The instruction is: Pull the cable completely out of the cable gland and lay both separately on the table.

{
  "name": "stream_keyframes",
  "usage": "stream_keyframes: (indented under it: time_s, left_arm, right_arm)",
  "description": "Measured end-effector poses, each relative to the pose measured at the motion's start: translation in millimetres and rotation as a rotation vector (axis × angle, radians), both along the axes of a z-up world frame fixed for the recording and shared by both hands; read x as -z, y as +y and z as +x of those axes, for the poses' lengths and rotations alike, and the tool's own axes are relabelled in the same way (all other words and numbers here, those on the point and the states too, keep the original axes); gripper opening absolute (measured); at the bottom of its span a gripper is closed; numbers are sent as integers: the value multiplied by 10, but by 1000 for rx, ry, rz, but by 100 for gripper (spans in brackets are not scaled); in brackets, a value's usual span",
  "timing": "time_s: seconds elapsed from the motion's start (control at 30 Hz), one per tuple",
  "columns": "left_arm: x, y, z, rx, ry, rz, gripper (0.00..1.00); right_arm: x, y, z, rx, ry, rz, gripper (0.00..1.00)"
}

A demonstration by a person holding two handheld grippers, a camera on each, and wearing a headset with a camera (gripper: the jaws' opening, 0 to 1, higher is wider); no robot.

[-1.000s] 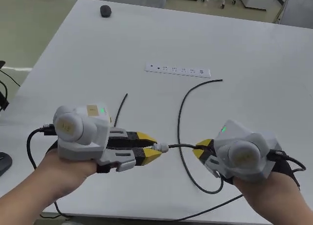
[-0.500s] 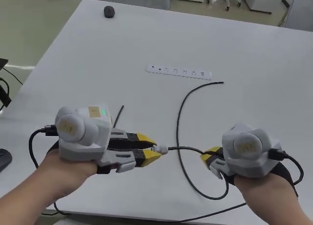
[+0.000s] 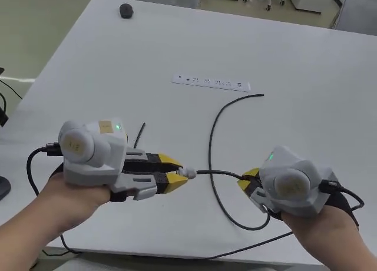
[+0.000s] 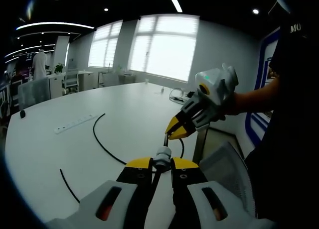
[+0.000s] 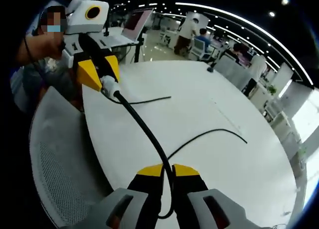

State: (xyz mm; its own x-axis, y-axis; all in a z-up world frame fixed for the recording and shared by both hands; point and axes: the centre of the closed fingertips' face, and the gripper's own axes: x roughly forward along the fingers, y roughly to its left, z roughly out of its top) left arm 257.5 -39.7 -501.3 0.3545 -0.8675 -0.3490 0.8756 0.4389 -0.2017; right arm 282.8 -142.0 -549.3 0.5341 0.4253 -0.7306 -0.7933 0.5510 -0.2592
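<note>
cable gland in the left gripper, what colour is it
Pale grey, nearly white. The cable gland shows best in the right gripper view, threaded on the black cable.

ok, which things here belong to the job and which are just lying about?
Job: cable gland, in the left gripper; cable, in the right gripper.
Lying about: power strip, short black wire, small dark object near the far corner.

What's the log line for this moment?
left tool: shut on cable gland | right tool: shut on cable | cable: straight between tools, threaded through cable gland | pull-out: not yet done
</note>
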Motion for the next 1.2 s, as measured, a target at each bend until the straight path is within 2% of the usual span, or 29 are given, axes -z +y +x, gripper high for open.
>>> stream_keyframes:
  time_s: [0.1, 0.17, 0.23, 0.3, 0.4, 0.47, 0.53, 0.63, 0.83, 1.2]
  left_arm:
    - [-6, 2, -15, 4, -2, 0, 15]
    - [-8, -7, -26, 8, -1, 0, 15]
    - [-8, -17, -32, 11, 0, 1, 15]
    - [-17, -36, -44, 16, 2, -1, 15]
    - [-13, -60, -57, 29, 3, 3, 15]
    - [-4, -68, -58, 35, 1, 8, 15]
    - [-3, -75, -61, 40, 0, 8, 15]
    - [-4, -81, -56, 41, -3, 9, 15]
    - [4, -97, -59, 51, -5, 16, 15]
    - [2, -112, -43, 56, -11, 14, 15]
  right_arm:
    - [-69, 32, -40, -13, -10, 8, 5]
    - [-123, 75, -76, -56, -32, -15, 10]
    - [-211, 187, -126, -125, -55, -22, 13]
    - [-302, 260, -144, -158, -84, -52, 13]
    - [-406, 447, -193, -214, -96, -52, 13]
    - [-455, 563, -206, -265, -122, -77, 13]
    - [-450, 650, -216, -294, -130, -94, 12]
    - [-416, 732, -239, -324, -109, -102, 9]
    - [-359, 772, -282, -378, -105, -142, 5]
    - [-340, 767, -270, -354, -86, -117, 0]
